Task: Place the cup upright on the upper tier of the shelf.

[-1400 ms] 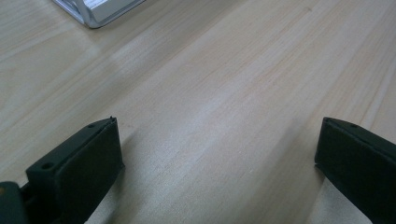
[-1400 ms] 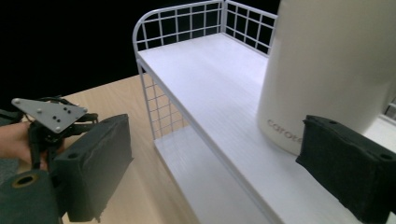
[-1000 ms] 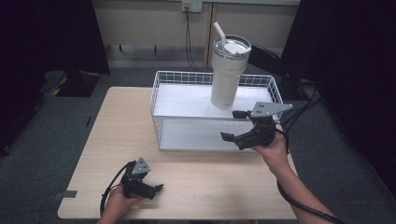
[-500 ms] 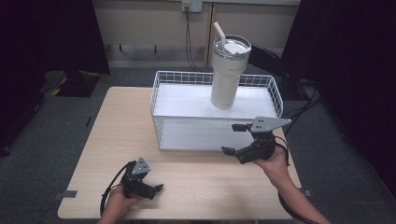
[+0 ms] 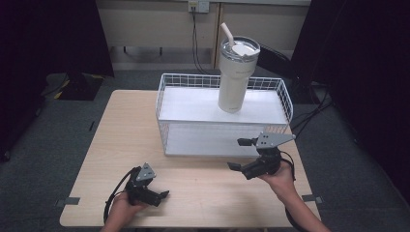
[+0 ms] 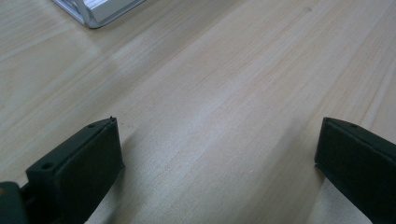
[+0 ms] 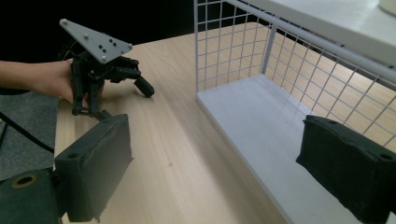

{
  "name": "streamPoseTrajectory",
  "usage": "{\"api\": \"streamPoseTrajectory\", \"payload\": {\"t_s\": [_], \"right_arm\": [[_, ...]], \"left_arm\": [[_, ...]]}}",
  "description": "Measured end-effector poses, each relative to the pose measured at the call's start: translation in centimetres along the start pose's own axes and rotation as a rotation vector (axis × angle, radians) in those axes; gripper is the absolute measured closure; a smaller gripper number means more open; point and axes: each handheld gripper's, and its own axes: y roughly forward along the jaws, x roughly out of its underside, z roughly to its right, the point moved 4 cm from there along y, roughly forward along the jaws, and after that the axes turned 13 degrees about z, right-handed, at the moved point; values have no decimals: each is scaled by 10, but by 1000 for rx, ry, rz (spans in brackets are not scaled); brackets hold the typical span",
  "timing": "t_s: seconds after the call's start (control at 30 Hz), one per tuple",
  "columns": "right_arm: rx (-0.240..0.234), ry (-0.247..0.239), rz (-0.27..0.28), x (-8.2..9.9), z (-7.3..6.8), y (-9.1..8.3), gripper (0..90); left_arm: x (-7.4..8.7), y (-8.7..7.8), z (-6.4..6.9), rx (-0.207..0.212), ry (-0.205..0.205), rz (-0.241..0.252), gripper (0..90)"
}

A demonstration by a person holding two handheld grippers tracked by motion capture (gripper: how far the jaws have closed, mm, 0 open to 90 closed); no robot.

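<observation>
The tumbler (image 5: 235,75) stands upright on the white shelf inside the wire basket (image 5: 164,104), toward its right end. The right gripper (image 5: 240,155), jaws apart, hangs just before the basket's front edge. The left gripper (image 5: 162,195), also spread, rests near the table (image 5: 121,130) front, bare wood between the 2.

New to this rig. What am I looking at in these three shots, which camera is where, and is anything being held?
No robot here: a person holds a handheld two-jaw gripper in each hand. The high view looks down on a wooden table from above the person's side. The left gripper rests low near the front edge; the right gripper hovers just in front of a white wire basket. A white tumbler with a straw stands upright on the basket's white top shelf.

The other two pictures come from cameras riding on each gripper, looking along its black jaws. Both sets of jaws stand wide apart with nothing between them, so nothing is held.
</observation>
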Motion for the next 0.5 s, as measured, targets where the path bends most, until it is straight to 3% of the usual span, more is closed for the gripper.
{"api": "streamPoseTrajectory", "payload": {"t_s": [0.4,0.5], "right_arm": [[-6,16,-28,30,-5,1,85],[-10,35,-54,47,-9,3,85]], "left_arm": [[0,0,0,0,0,0,1],[0,0,0,0,0,0,1]]}}
